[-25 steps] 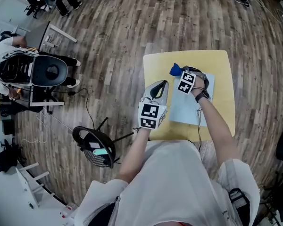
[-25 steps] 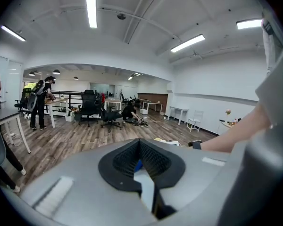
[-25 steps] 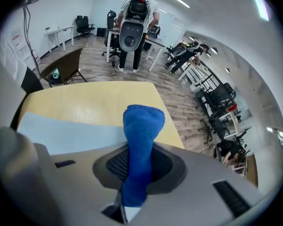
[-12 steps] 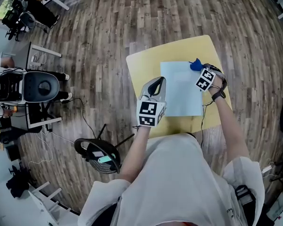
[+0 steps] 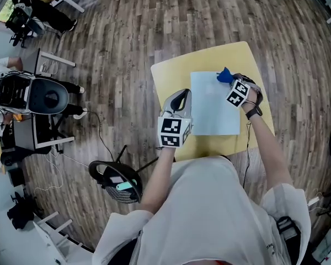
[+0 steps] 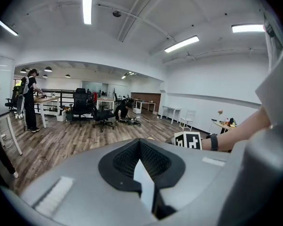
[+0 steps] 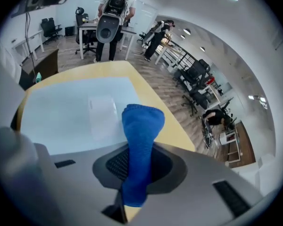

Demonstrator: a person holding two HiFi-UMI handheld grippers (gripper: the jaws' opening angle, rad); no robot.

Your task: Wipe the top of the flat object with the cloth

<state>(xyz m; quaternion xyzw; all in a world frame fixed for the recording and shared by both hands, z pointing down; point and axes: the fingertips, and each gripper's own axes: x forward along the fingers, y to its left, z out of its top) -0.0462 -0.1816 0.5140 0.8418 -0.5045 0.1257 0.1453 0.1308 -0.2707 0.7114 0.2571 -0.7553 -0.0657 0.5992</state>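
A pale blue flat sheet (image 5: 212,112) lies on the small yellow table (image 5: 171,73). My right gripper (image 5: 230,83) hovers at the sheet's far right part, shut on a blue cloth (image 5: 224,75). In the right gripper view the cloth (image 7: 140,126) sticks up out of the closed jaws of the right gripper (image 7: 136,175), over the sheet (image 7: 70,109) near its yellow-bordered edge. My left gripper (image 5: 180,96) rests at the sheet's left edge, shut and holding nothing. The left gripper (image 6: 144,175) in its own view points out across the room, with the right gripper's marker cube (image 6: 187,140) beyond it.
The table (image 7: 148,86) stands alone on a wood floor (image 5: 127,48). A black chair base (image 5: 115,178) lies on the floor near left. A seated person at a desk (image 5: 27,93) is far left. Desks and people fill the background of both gripper views.
The right gripper carried the cloth from the sheet's far left corner across to its far right edge, then slightly back left. The left gripper stayed in place.
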